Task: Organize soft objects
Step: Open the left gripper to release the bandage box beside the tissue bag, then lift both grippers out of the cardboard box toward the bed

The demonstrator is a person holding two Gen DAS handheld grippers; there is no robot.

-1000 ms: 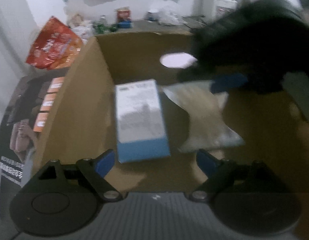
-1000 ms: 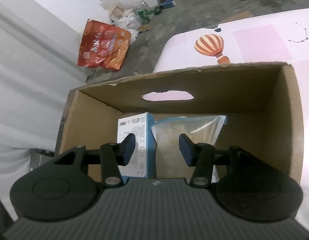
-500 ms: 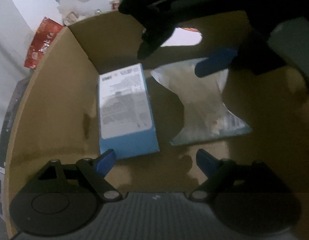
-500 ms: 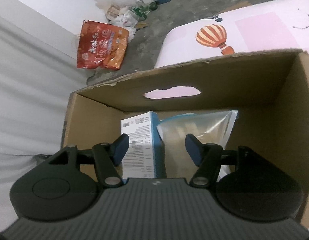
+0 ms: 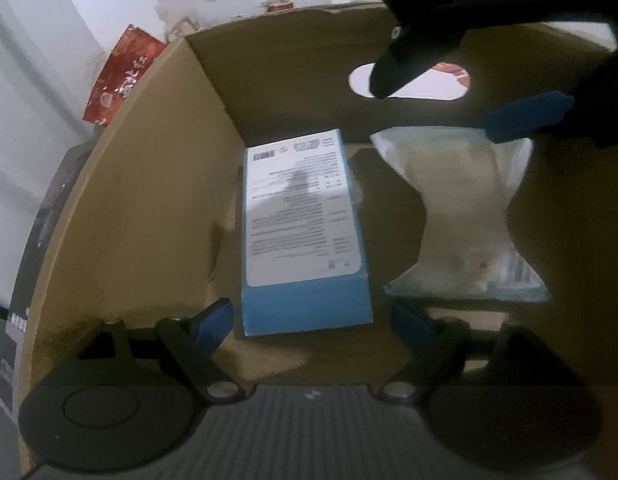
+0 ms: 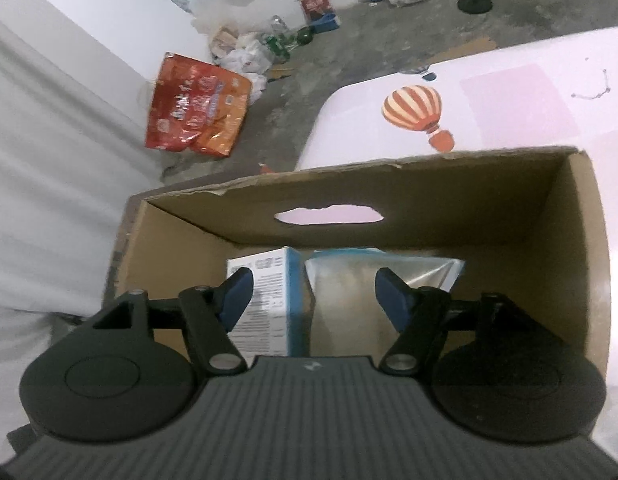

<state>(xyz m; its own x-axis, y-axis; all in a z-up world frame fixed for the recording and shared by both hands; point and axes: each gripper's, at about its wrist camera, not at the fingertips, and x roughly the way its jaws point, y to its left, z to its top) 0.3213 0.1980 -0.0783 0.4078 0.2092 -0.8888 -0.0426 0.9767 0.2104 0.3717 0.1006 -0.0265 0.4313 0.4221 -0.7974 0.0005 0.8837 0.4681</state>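
An open cardboard box with a torn top edge and an oval hand-hole in its far wall stands on a pale pink bench printed with a striped hot-air balloon. Inside, on the box floor, lie two things side by side: a blue-and-white printed carton towards the left wall, and just to its right a clear plastic pouch with pale contents, pinched in at its middle.

The left gripper is inside the box, low over the near end of the carton, with its blue pads spread wide either side of that end and closed on nothing. The right gripper hangs above the box opening, over the carton and the pouch; its jaws have just been opening, stand well apart, and hold nothing. In the left wrist view it shows as a dark, blurred shape above the pouch.

Beyond the bench is a rough grey concrete floor. A red-and-orange snack bag leans near a white wall, with crumpled wrappers, bottles and plastic bags strewn behind it. White cloth hangs at the left.
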